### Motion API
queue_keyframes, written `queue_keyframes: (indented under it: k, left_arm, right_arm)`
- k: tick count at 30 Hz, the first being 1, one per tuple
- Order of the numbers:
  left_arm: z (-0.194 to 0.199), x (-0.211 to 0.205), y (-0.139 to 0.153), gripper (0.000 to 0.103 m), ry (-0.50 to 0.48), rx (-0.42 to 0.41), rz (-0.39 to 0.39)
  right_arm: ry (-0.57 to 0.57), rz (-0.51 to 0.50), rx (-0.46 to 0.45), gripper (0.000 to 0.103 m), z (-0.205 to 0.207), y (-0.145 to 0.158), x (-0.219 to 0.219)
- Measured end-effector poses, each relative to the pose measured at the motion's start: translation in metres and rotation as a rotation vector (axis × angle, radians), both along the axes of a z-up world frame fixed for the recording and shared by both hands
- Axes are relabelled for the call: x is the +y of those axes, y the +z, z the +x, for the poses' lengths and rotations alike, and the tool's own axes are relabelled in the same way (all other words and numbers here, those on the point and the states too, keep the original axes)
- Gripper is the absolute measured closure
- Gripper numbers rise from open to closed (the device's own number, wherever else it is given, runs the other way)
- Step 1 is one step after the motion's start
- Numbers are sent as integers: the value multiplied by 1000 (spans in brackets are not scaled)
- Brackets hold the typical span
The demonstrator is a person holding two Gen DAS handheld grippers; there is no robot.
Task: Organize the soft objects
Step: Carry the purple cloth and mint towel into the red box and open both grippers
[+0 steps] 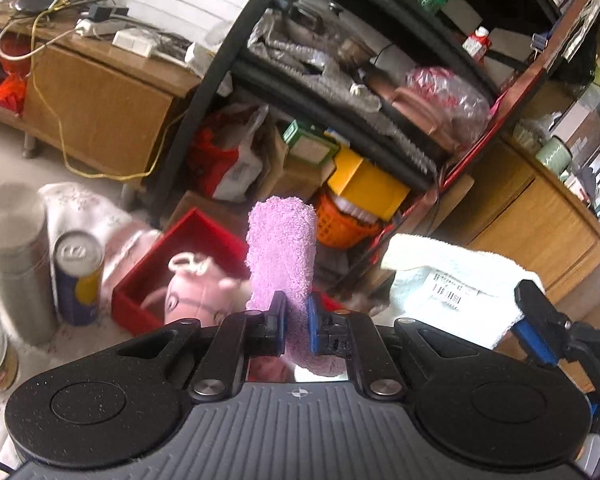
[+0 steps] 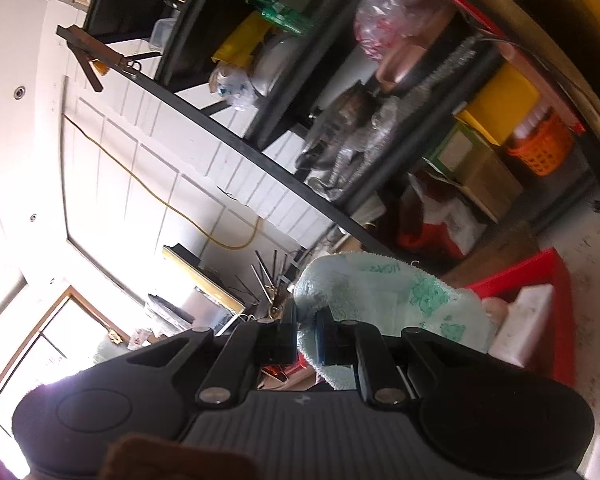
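Up front, left tongs [image 1: 296, 320] clamped on a fuzzy lilac cloth [image 1: 281, 248], pinched near its lower end, its rolled top standing upright above the pads. Just behind and lower, a red bin [image 1: 192, 236] on the floor, with a pink plush toy [image 1: 196, 284] lying inside. To the bin's left: a blue-and-yellow can [image 1: 78, 276], upright, beside a steel flask [image 1: 14, 256]. Farther back, a black shelf rack [image 1: 384, 120] crammed with bags, a yellow box [image 1: 366, 186] and an orange basket [image 1: 340, 224].

Over on the right, right tongs [image 2: 306, 338] closed on a pale mint towel [image 2: 384, 300] with green printed motifs, gripped at one edge, the rest bunched beyond and to the right of the fingers. Same towel visible from the left wrist as a white bundle with a barcode label, held up well clear of the floor, level with the lilac cloth and beside it, not touching. Red bin low at right in the right wrist view, a white block [image 2: 528, 320] inside it.
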State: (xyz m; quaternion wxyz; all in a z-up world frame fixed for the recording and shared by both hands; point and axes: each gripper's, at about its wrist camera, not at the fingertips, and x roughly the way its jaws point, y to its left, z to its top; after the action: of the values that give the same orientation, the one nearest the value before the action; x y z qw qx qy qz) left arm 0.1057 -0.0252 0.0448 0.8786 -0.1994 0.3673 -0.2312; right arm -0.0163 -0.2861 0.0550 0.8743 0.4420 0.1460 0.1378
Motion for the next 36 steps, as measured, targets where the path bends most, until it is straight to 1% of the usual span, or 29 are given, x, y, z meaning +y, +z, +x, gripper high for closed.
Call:
queue_keyframes:
  k: [3,8,11,15,17,23,26,29,34,35,36]
  left_arm:
    - [9,-7,6,96,2,-21,-3]
    - [24,-15,8,95,9,-45,-3]
    - [36,-18,4,95,19,-44,-12]
    - [58,-23,-6,95,26,-52,-6]
    - [69,-27,-15,95,31,-49,1]
    - [109,-35,-55,95,39,16,8]
    - [122,-37,-69,95,46,32,5]
    - [131,-40,-79,95,56,28,15]
    - [144,-45,-98,93,57,59,22]
    - [146,-45,-101,91,59,64,27]
    - [147,-45,-105,86,65,72,33]
  right_arm:
    - [1,-5,-4,103,8,1,0]
    - [-5,-15,1,103,22,1,-5]
    - [-8,-24,3,103,33,-1,-6]
    - [-4,-60,0,103,52,-8,-6]
    - [-1,-56,15,103,64,-17,-8]
    - [3,-57,84,103,96,-54,-17]
    - [13,-61,123,103,108,-73,-19]
    - [31,-85,163,103,117,-89,-16]
    - [42,-155,244,103,130,-121,-8]
    - [48,-166,262,103,132,-127,-6]
    - [50,-179,280,103,136,-134,-3]
